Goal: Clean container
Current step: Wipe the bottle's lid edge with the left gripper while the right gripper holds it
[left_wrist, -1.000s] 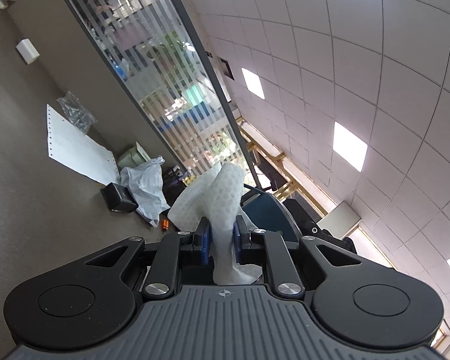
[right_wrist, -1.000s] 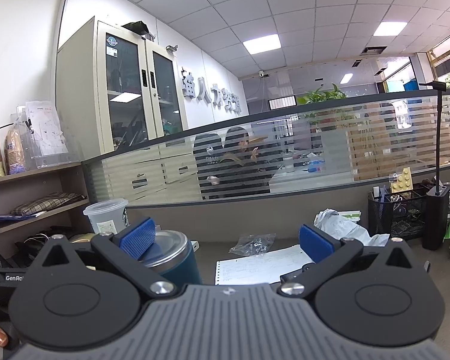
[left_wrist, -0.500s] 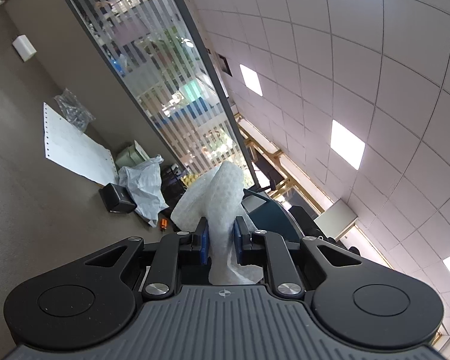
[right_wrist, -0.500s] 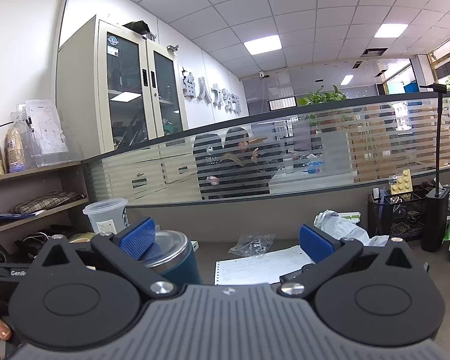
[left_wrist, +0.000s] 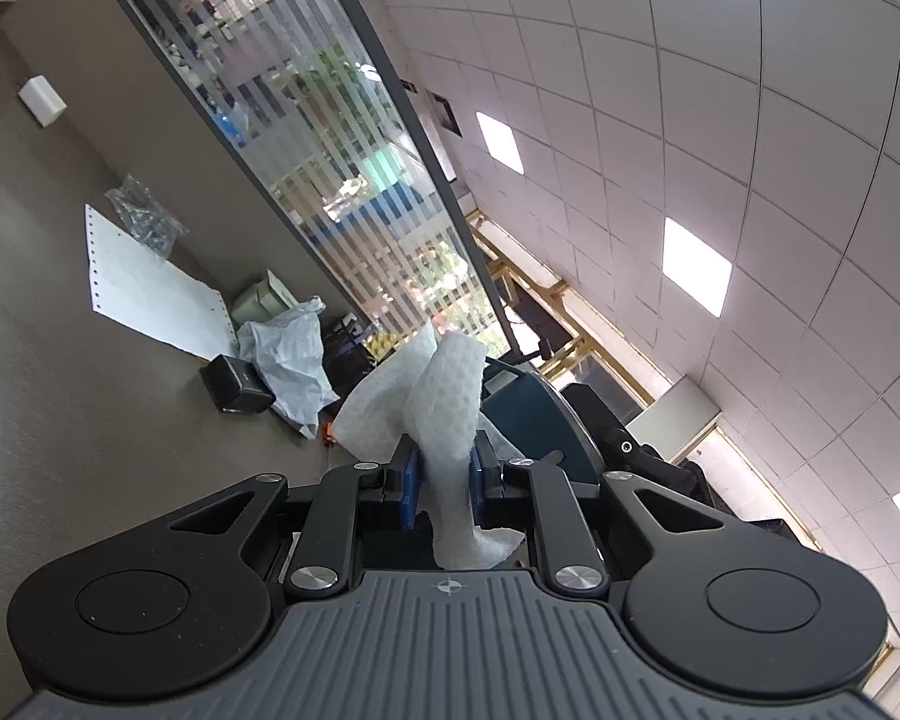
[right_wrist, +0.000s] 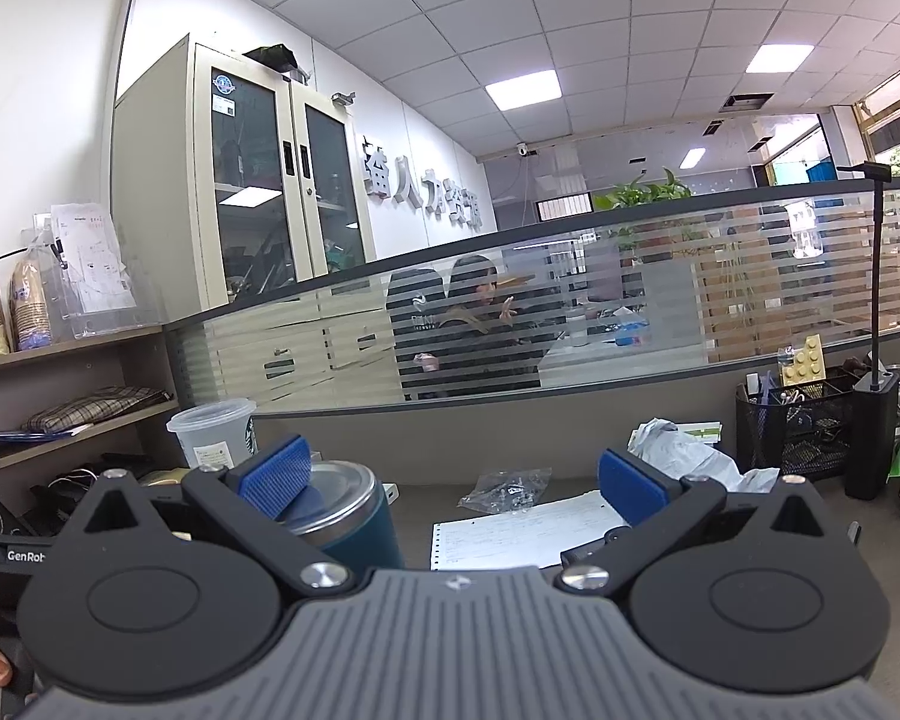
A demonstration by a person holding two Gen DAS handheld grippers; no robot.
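Note:
A white dimpled paper towel (left_wrist: 444,402) stands up between the blue pads of my left gripper (left_wrist: 441,480), which is shut on it. Just right of the towel is the dark teal container (left_wrist: 528,414), partly hidden behind it. In the right wrist view the same teal tumbler (right_wrist: 354,528), with a steel rim, stands on the desk behind the left pad (right_wrist: 276,471). My right gripper (right_wrist: 453,474) is wide open, and its right pad is far from the tumbler. The left gripper's black body (right_wrist: 6,552) shows at the left edge.
On the brown desk (left_wrist: 60,420) lie a perforated paper sheet (right_wrist: 522,531), a bag of small parts (right_wrist: 504,489), a crumpled white bag (right_wrist: 684,456) and a small black box (left_wrist: 237,384). A plastic cup (right_wrist: 213,438) stands behind the tumbler. A mesh organiser (right_wrist: 798,426) stands at the right.
The towel's upper folds have shifted slightly in the left gripper. The right gripper and the tumbler have not moved.

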